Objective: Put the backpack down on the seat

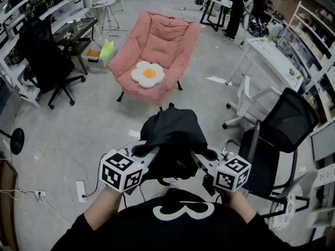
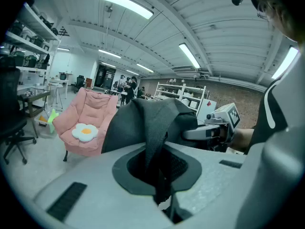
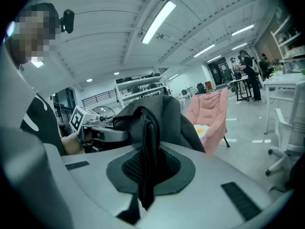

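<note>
A black backpack (image 1: 172, 137) hangs in the air in front of me, held from both sides. My left gripper (image 1: 152, 155) is shut on one of its black straps (image 2: 155, 142). My right gripper (image 1: 198, 158) is shut on the other strap (image 3: 147, 151). The bag's body (image 2: 143, 120) rises just beyond the left jaws, and the same bag (image 3: 157, 116) fills the middle of the right gripper view. The pink padded seat (image 1: 157, 54) stands a few steps ahead on the floor, with a fried-egg cushion (image 1: 147, 73) lying on it.
A black office chair (image 1: 49, 61) stands at the left by a desk. Another black mesh chair (image 1: 285, 135) and a white chair (image 1: 251, 103) are at my right. A power strip (image 1: 81, 190) with cables lies on the floor at the lower left. People stand at tables far behind.
</note>
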Available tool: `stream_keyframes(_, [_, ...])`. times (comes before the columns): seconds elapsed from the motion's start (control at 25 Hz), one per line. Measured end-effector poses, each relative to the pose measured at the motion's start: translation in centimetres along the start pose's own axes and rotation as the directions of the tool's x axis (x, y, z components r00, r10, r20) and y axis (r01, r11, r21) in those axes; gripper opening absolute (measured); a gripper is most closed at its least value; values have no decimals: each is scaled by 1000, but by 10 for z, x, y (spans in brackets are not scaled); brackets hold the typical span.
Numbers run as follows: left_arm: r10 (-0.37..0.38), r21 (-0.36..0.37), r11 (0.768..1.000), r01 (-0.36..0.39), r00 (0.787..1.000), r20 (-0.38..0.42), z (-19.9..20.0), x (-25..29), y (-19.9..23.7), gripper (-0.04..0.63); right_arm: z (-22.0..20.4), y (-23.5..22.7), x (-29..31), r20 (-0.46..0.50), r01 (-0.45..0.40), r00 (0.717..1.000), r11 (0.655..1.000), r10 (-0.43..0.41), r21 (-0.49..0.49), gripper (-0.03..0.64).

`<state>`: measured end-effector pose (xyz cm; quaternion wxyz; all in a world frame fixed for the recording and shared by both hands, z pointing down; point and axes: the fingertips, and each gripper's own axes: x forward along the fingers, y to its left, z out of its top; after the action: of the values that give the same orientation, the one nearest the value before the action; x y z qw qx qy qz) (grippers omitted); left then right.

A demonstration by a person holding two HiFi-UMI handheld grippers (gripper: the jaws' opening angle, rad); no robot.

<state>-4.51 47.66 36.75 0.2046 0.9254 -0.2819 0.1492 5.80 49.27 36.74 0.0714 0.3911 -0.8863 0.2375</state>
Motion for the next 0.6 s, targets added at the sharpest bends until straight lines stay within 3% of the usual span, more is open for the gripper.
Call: stream_keyframes(0.6, [46,12,999,-46,999,-6,26,18,44,17,29,-35,47,22,-61,998,998,61,-12,17])
